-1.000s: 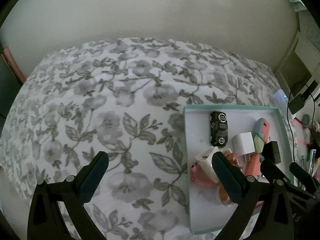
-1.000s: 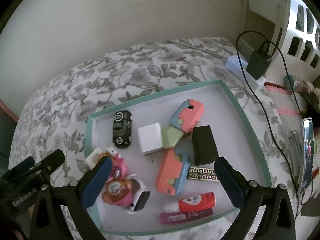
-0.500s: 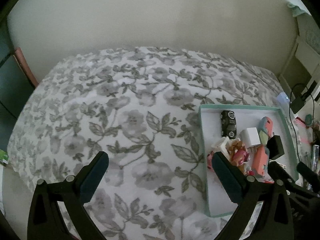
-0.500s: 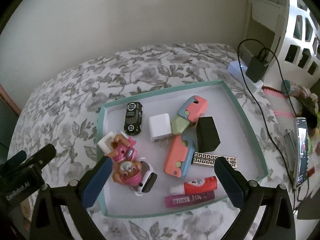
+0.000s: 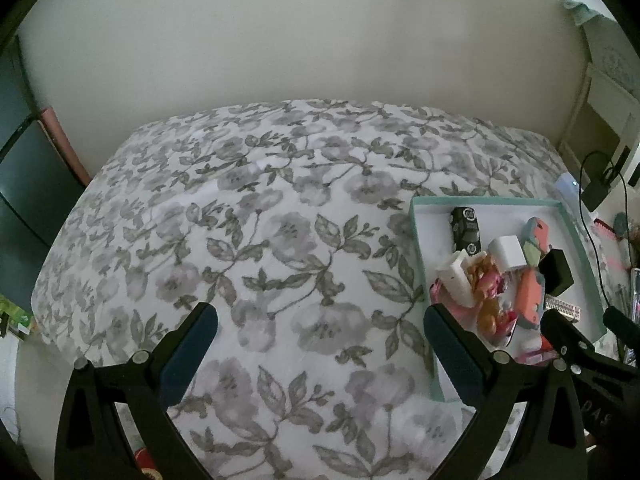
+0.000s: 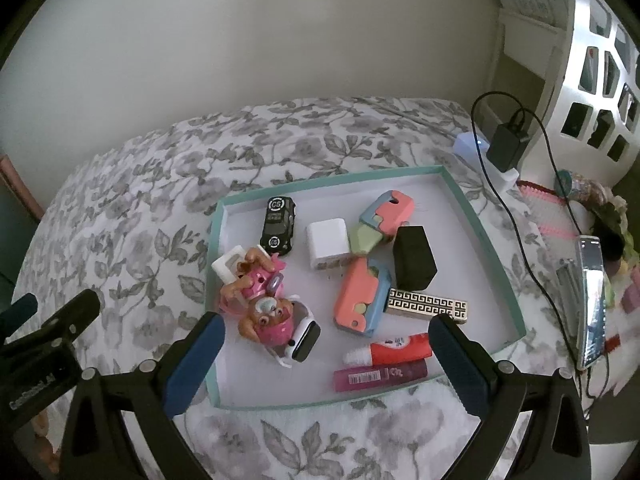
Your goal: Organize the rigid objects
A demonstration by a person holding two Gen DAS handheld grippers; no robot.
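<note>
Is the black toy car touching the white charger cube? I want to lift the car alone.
Apart. The right wrist view shows a strip of bare tray floor between the black toy car and the white charger cube.

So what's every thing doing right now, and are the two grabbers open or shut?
left gripper: open, empty, over the flowery bedspread
right gripper: open, empty, above the tray
teal tray: lying on the bed, full of things
toy car: on its wheels, in the tray
white charger cube: lying in the tray
black box: standing in the tray
red tube: lying flat
phone: screen lit
</note>
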